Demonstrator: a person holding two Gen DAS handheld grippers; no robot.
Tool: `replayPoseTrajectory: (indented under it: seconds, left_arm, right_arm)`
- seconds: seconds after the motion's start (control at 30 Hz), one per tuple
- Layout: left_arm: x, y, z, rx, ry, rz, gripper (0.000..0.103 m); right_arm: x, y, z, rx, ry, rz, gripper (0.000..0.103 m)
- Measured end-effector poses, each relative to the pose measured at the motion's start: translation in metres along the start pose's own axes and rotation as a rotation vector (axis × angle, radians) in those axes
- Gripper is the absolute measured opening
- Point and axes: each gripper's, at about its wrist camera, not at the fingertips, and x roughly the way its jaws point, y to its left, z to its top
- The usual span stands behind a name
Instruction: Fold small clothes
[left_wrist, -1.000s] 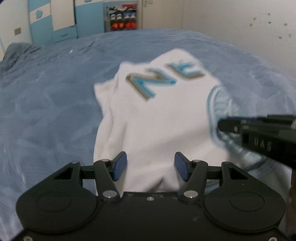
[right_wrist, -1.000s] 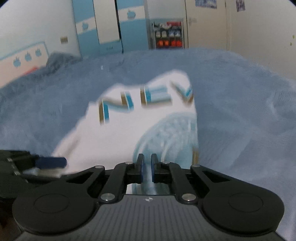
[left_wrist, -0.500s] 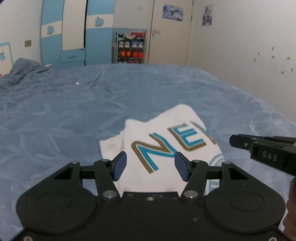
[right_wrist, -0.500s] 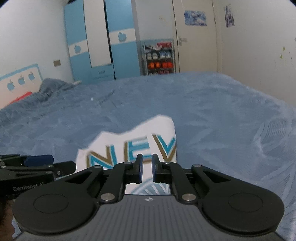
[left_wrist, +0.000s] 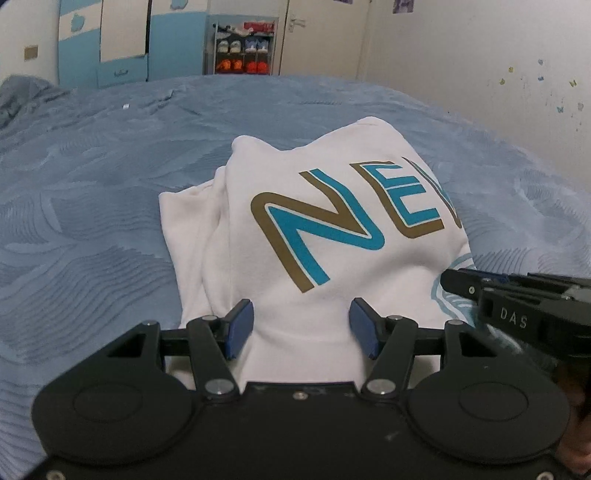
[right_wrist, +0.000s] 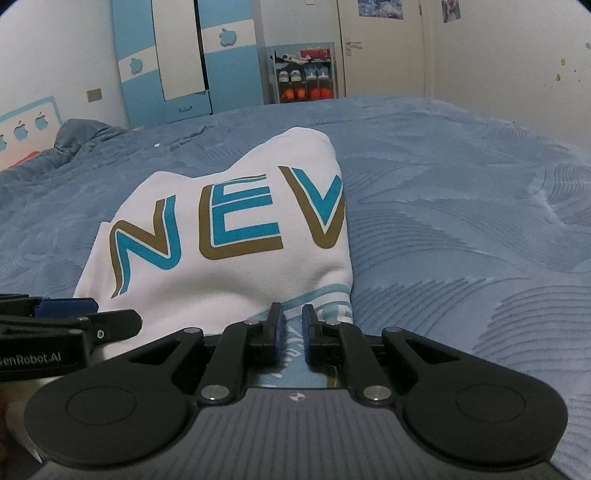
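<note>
A white shirt (left_wrist: 314, 206) with teal and gold letters lies in a folded heap on the blue bedcover (left_wrist: 92, 221). My left gripper (left_wrist: 301, 328) is open, and the shirt's near white edge lies between its blue pads. In the right wrist view the shirt (right_wrist: 229, 280) fills the middle. My right gripper (right_wrist: 292, 325) is shut on its near right edge, where a pale blue print shows. The right gripper (left_wrist: 454, 282) reaches in from the right in the left wrist view. The left gripper (right_wrist: 103, 315) shows at the left edge of the right wrist view.
The bedcover (right_wrist: 461, 221) spreads wide on all sides of the shirt. A bunched blue blanket (right_wrist: 81, 136) lies at the far left. Beyond the bed stand a blue and white wardrobe (right_wrist: 184, 62), a shoe rack (right_wrist: 304, 79) and a door. A wall runs along the right.
A second ago the shirt was blurred by motion. It has since settled and now looks nearer and larger than half a second ago. The left jaws stayed open and the right jaws stayed shut.
</note>
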Motion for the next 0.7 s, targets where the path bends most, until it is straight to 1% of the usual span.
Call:
replayPoseTrajectory:
  seconds: [0.1, 0.17, 0.23, 0.27, 0.37, 0.4, 0.53, 0.63, 0.7]
  left_arm:
    - [0.000, -0.003, 0.003, 0.004, 0.010, 0.010, 0.061]
    - [-0.001, -0.004, 0.014, -0.007, 0.059, 0.017, 0.061]
    - [-0.007, -0.008, 0.029, -0.005, 0.113, 0.030, 0.058]
    - [-0.013, -0.009, 0.037, -0.001, 0.115, 0.042, 0.057]
    - [-0.034, -0.015, 0.057, 0.065, 0.077, 0.082, 0.057]
    - [-0.040, -0.016, 0.063, 0.073, 0.063, 0.090, 0.058]
    - [-0.056, -0.014, 0.086, 0.047, -0.003, 0.098, 0.058]
    - [-0.057, -0.013, 0.099, 0.040, -0.057, 0.095, 0.058]
    - [-0.046, -0.015, 0.106, 0.044, -0.077, 0.091, 0.058]
  right_arm:
    - [-0.001, 0.002, 0.000, -0.003, 0.023, -0.007, 0.009]
    - [-0.004, 0.003, 0.009, -0.005, 0.052, -0.016, 0.009]
    - [-0.008, 0.004, 0.023, -0.011, 0.081, -0.016, 0.010]
    - [-0.014, 0.006, 0.030, -0.020, 0.085, -0.020, 0.010]
    - [-0.032, 0.003, 0.050, -0.001, 0.055, -0.016, 0.010]
    - [-0.038, 0.003, 0.056, 0.002, 0.039, -0.013, 0.010]
    - [-0.055, 0.002, 0.086, -0.003, -0.046, -0.022, 0.011]
    - [-0.049, 0.000, 0.104, 0.007, -0.079, -0.019, 0.011]
    - [-0.038, -0.001, 0.110, 0.015, -0.084, -0.021, 0.011]
